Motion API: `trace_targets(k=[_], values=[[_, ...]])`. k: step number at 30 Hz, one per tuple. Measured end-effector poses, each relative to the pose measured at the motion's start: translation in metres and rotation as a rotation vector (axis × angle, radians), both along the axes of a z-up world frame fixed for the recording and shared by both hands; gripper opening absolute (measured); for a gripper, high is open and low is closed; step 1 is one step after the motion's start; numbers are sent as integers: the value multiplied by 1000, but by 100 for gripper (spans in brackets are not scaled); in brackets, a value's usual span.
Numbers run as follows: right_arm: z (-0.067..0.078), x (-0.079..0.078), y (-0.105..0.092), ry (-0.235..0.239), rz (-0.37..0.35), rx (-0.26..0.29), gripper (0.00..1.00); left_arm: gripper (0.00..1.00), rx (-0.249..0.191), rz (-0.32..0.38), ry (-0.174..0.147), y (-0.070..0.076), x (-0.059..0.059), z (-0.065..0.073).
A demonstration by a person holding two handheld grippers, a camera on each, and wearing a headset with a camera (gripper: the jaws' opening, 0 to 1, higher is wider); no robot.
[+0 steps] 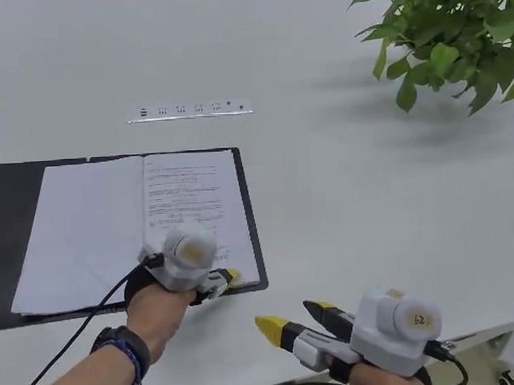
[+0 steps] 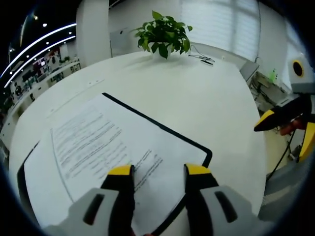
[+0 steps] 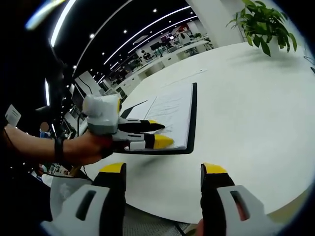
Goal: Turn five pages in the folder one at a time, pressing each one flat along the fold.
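A black folder (image 1: 252, 235) lies open on the white table, with a blank sheet (image 1: 88, 225) on the left and a printed page (image 1: 193, 195) on the right. My left gripper (image 1: 225, 281) sits at the folder's near right corner, open, its yellow-tipped jaws apart just over the printed page (image 2: 93, 142). In the right gripper view the left gripper (image 3: 158, 133) rests at that corner of the folder (image 3: 193, 118). My right gripper (image 1: 292, 317) hovers open over bare table, right of the folder and near the front edge, holding nothing (image 3: 163, 168).
A flush power strip (image 1: 189, 109) is set in the table beyond the folder. A green potted plant (image 1: 446, 39) stands at the far right. The table's front edge (image 1: 493, 331) runs close under the right gripper. A cable (image 1: 75, 332) trails from the left gripper.
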State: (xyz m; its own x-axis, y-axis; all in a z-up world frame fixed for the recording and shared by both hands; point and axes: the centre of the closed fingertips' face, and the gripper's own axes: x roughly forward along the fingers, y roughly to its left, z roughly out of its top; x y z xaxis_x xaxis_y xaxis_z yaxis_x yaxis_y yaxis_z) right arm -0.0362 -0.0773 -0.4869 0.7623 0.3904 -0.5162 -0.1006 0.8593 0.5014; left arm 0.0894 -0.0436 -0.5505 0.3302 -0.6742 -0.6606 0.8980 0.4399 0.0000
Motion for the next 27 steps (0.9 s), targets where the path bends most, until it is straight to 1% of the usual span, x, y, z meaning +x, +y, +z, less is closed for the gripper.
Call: trace_targets(k=[2, 4, 6, 7, 10, 11, 13, 14, 15, 16, 17, 18, 20, 21, 23, 25, 26, 27], values=[[0, 1, 0, -2, -4, 6, 59, 37, -15, 8, 7, 0, -2, 0], [-1, 2, 2, 0, -2, 9, 59, 35, -14, 6, -1, -1, -1, 0], [-1, 3, 3, 0, 4, 10, 58, 31, -10, -4, -8, -3, -2, 1], [-1, 3, 4, 0, 6, 11, 58, 26, -12, -5, -5, -3, -2, 1], [-1, 5, 4, -2, 7, 14, 58, 19, -19, 27, -1, -1, 4, 1], [-1, 6, 4, -2, 5, 15, 58, 16, -16, 34, -7, 1, 7, 1], [-1, 6, 4, -2, 5, 17, 58, 12, -9, 31, -10, 1, 9, 1], [-2, 7, 5, -2, 6, 19, 58, 11, 4, 22, -22, 1, 9, 0], [-2, 7, 5, -2, 6, 19, 58, 9, 24, -18, -53, 0, 7, 1], [-3, 8, 5, 0, 6, 20, 57, 8, 33, -38, -80, -1, 6, 1], [-3, 8, 5, 1, 7, 21, 57, 5, 27, -38, -75, -2, 5, 0], [-4, 8, 5, 2, 8, 21, 57, 5, 23, -20, -66, -1, 6, 0], [-4, 9, 5, 2, 9, 21, 57, 3, 23, -5, -62, 0, 9, 0], [-3, 10, 5, 0, 9, 22, 57, 1, 19, 5, -53, 1, 11, 0], [-3, 12, 5, -1, 13, 22, 57, 0, 19, 3, -50, 2, 13, 0], [-4, 14, 3, 1, 18, 19, 57, 0, 8, 8, -21, 2, 13, 0], [-4, 15, 3, 1, 19, 18, 57, 0, 2, 12, -12, 2, 13, 0], [-4, 17, 1, -1, 19, 17, 56, 0, -8, 26, 6, 2, 13, 1]])
